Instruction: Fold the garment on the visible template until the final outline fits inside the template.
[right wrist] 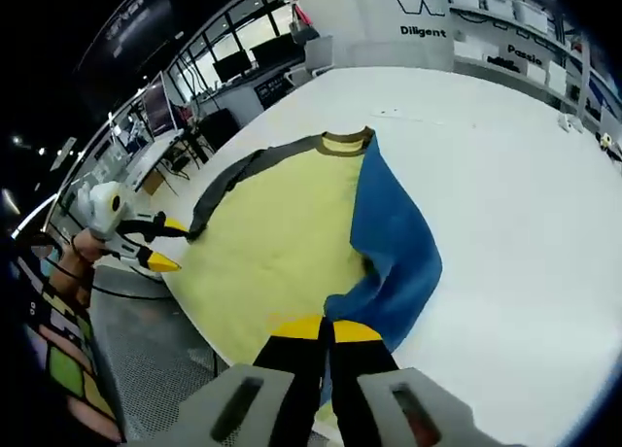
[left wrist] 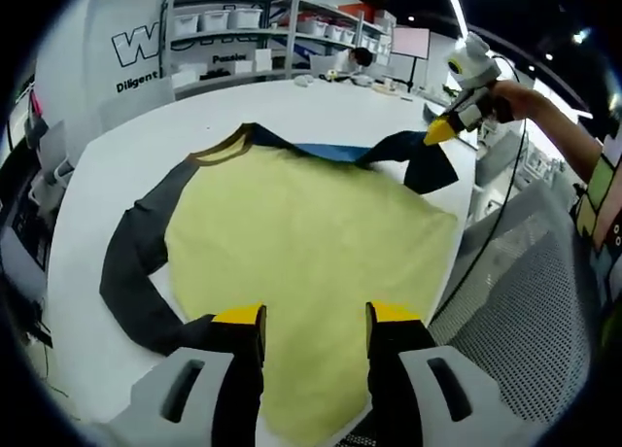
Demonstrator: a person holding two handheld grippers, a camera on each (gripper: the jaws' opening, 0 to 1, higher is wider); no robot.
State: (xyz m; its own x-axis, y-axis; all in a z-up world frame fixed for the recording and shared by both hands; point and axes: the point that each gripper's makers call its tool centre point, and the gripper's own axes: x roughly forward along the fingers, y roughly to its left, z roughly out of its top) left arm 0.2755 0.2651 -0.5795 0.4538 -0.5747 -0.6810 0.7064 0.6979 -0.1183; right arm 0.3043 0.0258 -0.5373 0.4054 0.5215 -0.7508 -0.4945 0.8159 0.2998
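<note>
A large white table is seen in a bright workshop, with shelves of white bins behind it in the left gripper view. A long-sleeved shirt is spread flat on the table, its yellow body facing up, its collar pointing away from the left gripper and its hem reaching the table's near edge. One dark grey sleeve is laid out along the side.

The left gripper is held above the hem with its yellow-tipped jaws apart and nothing between them.

In the right gripper view, the right gripper is seen closed on the blue sleeve, which is folded over the shirt's side. In the left gripper view it is carried by a hand.
</note>
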